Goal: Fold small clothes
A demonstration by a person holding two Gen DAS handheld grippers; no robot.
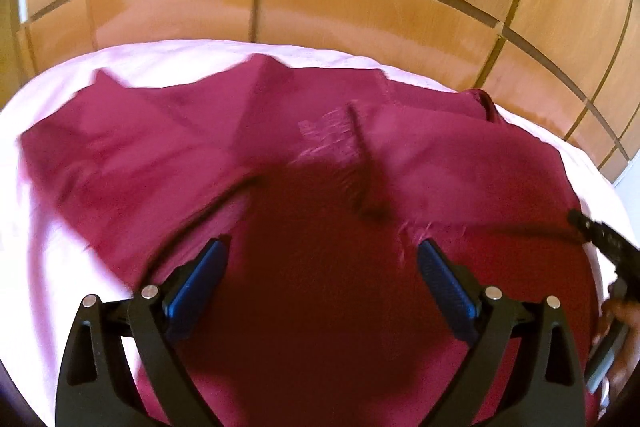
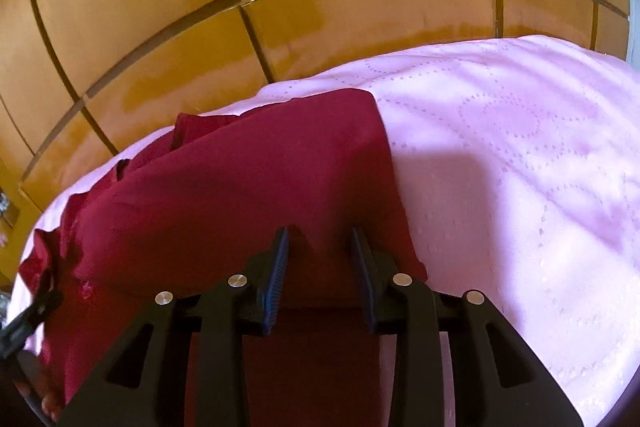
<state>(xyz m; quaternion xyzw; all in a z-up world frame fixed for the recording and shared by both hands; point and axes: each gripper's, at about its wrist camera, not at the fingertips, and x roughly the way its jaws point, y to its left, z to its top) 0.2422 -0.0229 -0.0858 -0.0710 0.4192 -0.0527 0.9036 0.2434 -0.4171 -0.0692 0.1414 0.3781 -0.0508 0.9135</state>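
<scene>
A maroon garment point(image 1: 168, 147) lies spread and rumpled on a bed covered by a pale pink sheet point(image 2: 520, 155) stitched with dotted circles. Beyond the bed stands a glossy orange-brown wooden wardrobe point(image 1: 360, 7) with panelled doors and thin dark grooves. The left gripper point(image 1: 322, 247) hovers over the cloth, jaws spread wide and holding nothing. The right gripper point(image 2: 320, 235) has its jaws partly closed around a raised fold at the garment's edge.
</scene>
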